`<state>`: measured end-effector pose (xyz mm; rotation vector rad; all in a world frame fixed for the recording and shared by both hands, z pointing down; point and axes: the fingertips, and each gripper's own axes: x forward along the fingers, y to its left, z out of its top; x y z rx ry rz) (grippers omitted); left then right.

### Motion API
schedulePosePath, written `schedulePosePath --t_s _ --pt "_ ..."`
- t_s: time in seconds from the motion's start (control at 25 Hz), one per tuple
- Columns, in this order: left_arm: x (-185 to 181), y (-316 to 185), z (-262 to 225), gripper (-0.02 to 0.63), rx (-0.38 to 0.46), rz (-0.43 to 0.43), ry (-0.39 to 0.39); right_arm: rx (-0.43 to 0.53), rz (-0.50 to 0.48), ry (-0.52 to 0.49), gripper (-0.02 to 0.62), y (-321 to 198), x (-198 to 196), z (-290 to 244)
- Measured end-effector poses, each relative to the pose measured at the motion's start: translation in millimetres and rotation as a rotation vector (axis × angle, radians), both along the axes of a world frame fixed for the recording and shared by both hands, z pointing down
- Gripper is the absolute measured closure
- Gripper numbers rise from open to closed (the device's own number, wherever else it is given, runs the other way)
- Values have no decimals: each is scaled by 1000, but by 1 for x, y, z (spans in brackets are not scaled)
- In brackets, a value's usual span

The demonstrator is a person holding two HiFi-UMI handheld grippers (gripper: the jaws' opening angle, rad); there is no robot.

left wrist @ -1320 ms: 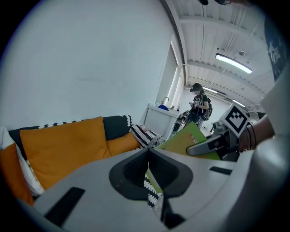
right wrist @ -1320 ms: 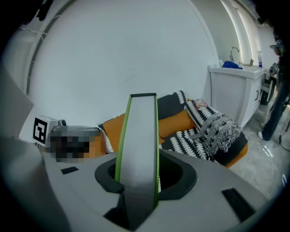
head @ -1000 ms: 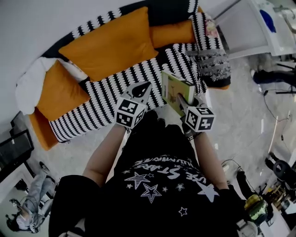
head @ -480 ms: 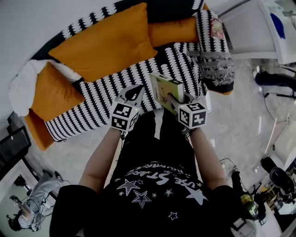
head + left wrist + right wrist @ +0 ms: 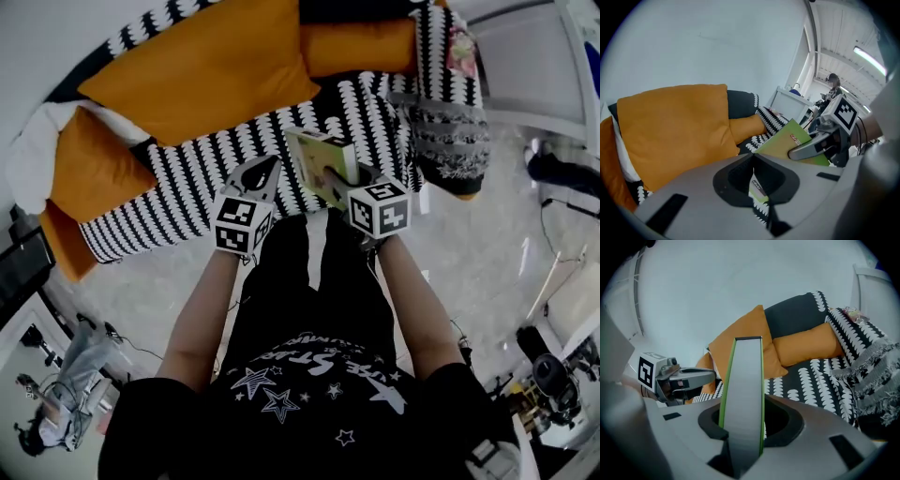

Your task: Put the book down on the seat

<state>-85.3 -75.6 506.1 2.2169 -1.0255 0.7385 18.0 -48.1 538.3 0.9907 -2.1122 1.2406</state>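
Patterned seat (image 5: 211, 169) under the book (image 5: 309, 155) carries orange cushions (image 5: 202, 80).

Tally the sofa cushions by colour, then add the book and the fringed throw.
orange cushions: 3
white cushion: 1
green book: 1
fringed throw: 1
Total: 6

In the head view, the near end of the green-covered paperback book (image 5: 314, 157) is hidden under the right gripper (image 5: 349, 183). The large orange square cushion (image 5: 206, 70) and the black-and-white patterned fabric sofa (image 5: 187, 186) are cut off by the top edge. In the left gripper view, the red print on the book's cover is too small to read.
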Motion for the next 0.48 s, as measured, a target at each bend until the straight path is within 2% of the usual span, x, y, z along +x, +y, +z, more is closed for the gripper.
schedulePosePath --t_s 0.28,0.48 --pt "0 10 29 597 -49 -36 -18 -68 -69 -17 453 -5 2 31" --pt "20 -2 69 597 -68 -60 -47 -132 -82 -108 453 -20 15 77"
